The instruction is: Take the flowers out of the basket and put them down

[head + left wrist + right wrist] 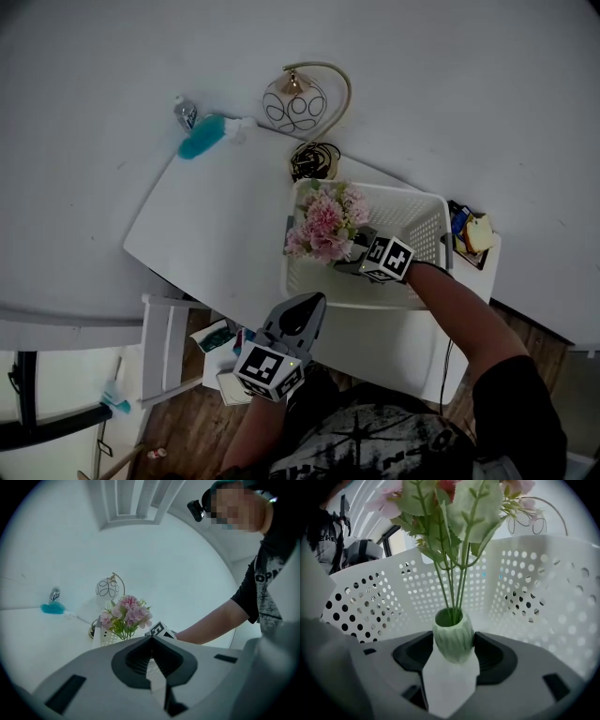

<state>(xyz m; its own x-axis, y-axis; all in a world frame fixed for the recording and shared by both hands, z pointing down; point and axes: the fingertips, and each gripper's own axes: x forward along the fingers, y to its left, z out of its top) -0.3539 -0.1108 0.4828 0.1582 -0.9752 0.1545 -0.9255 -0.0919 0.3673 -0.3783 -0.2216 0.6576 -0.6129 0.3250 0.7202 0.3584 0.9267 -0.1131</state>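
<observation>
A bunch of pink artificial flowers (pixel 323 225) stands in a small pale green ribbed vase (pixel 452 627) inside the white perforated basket (pixel 427 202) on the white table (pixel 216 225). My right gripper (pixel 353 260) reaches into the basket from the right. Its jaws stand open on either side of the vase, which sits upright between the pads (pixel 487 651) in the right gripper view. The green stems (pixel 454 588) rise straight up from it. My left gripper (pixel 314 302) hangs shut and empty at the table's near edge, pointing toward the basket. The flowers (pixel 125 616) also show beyond its tip (pixel 151 639).
A round lamp with a gold arc (pixel 295 101) and a coil of black cable (pixel 314 159) sit behind the basket. A blue duster (pixel 202 136) and a small bottle (pixel 185 112) lie at the table's far left corner. A holder with small items (pixel 469 234) stands right of the basket.
</observation>
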